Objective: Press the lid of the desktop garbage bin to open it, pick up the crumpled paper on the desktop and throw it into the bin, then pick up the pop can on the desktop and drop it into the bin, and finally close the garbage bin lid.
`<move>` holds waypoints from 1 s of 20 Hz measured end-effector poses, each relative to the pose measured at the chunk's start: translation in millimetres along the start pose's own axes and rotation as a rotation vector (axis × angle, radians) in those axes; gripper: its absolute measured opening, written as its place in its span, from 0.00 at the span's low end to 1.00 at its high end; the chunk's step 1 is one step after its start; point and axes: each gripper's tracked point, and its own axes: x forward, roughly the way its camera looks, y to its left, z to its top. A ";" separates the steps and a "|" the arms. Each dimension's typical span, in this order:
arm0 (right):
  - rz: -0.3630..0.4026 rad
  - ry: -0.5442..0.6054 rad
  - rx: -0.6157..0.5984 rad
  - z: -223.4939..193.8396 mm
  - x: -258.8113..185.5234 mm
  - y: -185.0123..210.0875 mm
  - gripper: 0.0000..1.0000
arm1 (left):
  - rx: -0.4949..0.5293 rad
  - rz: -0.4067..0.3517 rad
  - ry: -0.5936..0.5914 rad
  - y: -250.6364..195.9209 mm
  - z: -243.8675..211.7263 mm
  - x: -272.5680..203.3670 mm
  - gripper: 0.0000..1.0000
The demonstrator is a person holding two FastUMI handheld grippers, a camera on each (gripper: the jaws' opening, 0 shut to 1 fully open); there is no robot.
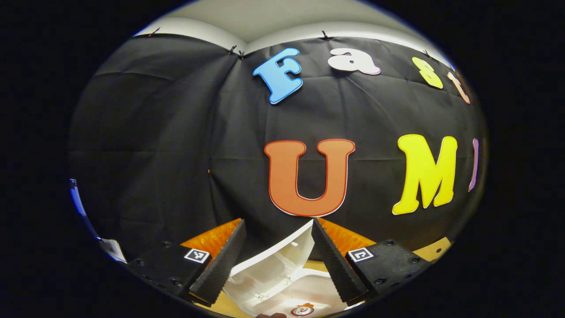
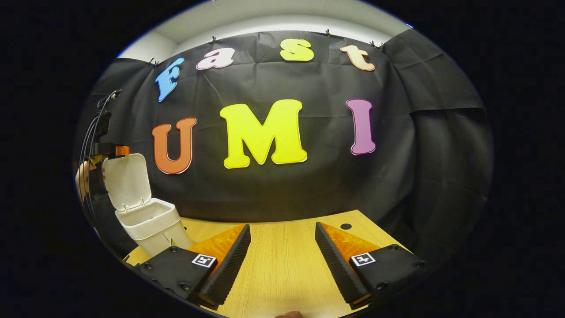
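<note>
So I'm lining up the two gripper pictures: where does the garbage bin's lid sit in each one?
Left gripper view: the open lid stands at bottom centre, between the left gripper's fingers.
Right gripper view: the lid stands upright at far left, over the bin.
Shared landmark: the wooden desktop.

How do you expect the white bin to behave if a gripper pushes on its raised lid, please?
The bin looks like thin plastic, so probably light and apt to slide on the smooth table. Its lid stands open on a rear hinge; a push would likely swing it down. It is tall and narrow, so a high shove may tip it.
</note>
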 end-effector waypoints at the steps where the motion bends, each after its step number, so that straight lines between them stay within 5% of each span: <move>1: 0.004 0.005 0.000 -2.3 0.5 0.1 0.95 | -0.033 -0.020 0.003 -6.6 -0.5 -6.9 0.98; 5: 0.018 0.023 0.008 -11.9 2.7 1.8 0.94 | -0.141 -0.117 0.086 -40.8 -33.7 -26.7 0.98; 20: 0.012 0.036 -0.025 -19.4 -2.3 -12.7 0.94 | -0.119 -0.193 0.216 -99.4 -105.7 -63.9 1.00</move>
